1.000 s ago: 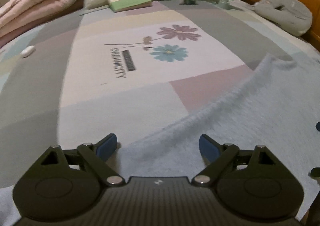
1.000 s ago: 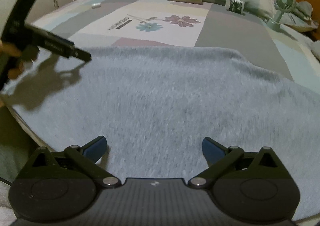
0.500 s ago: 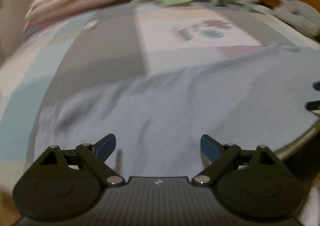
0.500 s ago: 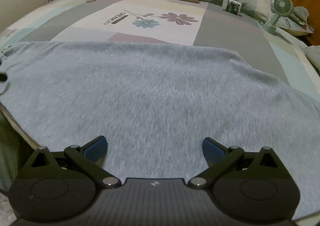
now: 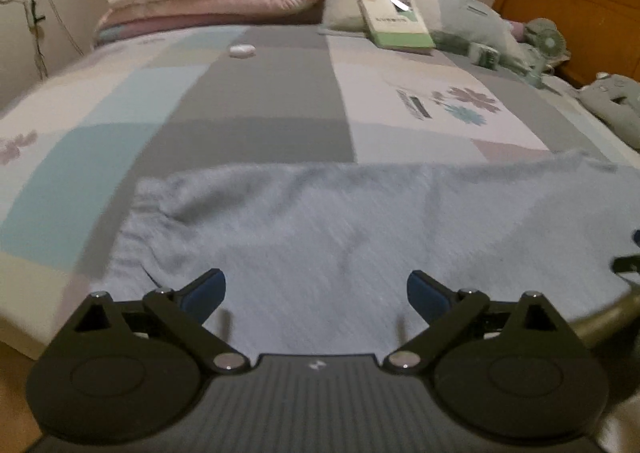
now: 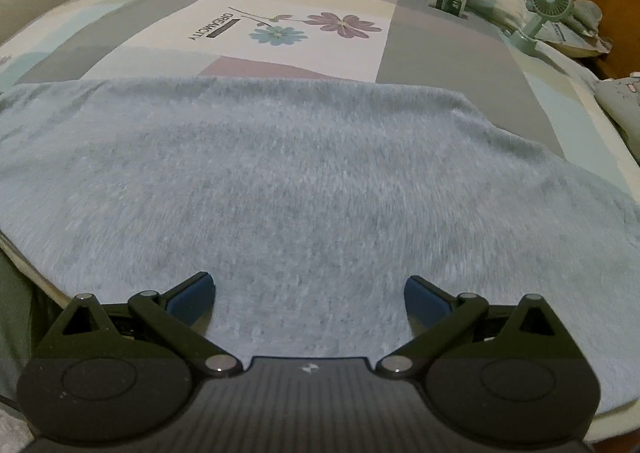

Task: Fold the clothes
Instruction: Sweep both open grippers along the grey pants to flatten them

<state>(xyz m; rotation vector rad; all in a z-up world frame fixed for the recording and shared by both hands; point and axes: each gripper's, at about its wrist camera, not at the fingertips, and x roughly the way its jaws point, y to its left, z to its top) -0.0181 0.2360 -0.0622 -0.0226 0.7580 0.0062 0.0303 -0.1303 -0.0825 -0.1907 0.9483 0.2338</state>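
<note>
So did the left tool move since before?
Yes. The left tool slid left along the grey garment: the flower print, earlier dead ahead, now sits far right, and the garment's left end is in view.

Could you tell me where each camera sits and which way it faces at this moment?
Left wrist: rides on the left hand-held gripper, angled down at the left end of the grey garment on the bed; its open fingers show.
Right wrist: rides on the right hand-held gripper, angled down over the garment's middle; its open fingers show.
Shared: garment, green book, small fan, flower-print bedspread.
</note>
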